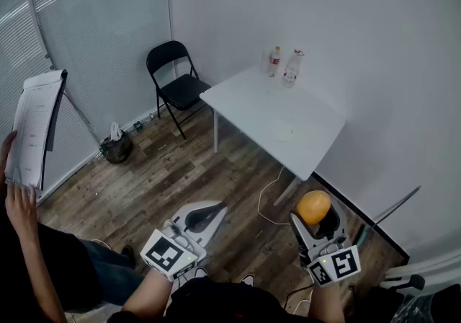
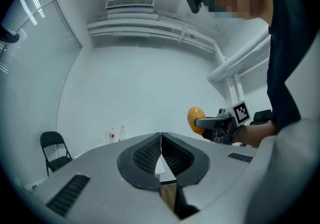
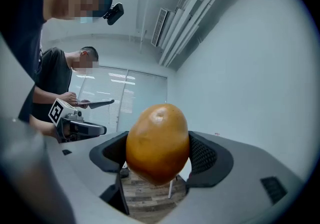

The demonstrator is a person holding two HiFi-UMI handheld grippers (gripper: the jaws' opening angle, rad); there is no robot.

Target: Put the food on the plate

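Right gripper [image 3: 159, 153] is clamped on the orange-yellow rounded fruit [image 3: 157, 140], pads on both its sides, with the fruit bulging past the jaw tips. Left gripper [image 2: 161, 143] has its jaws together, nothing between them. The small white round plate [image 1: 282, 133] sits on the white rectangular table [image 1: 245, 102], ahead of both grippers and well apart. Two clear plastic bottles [image 1: 283, 65] stand at the table's far corner.
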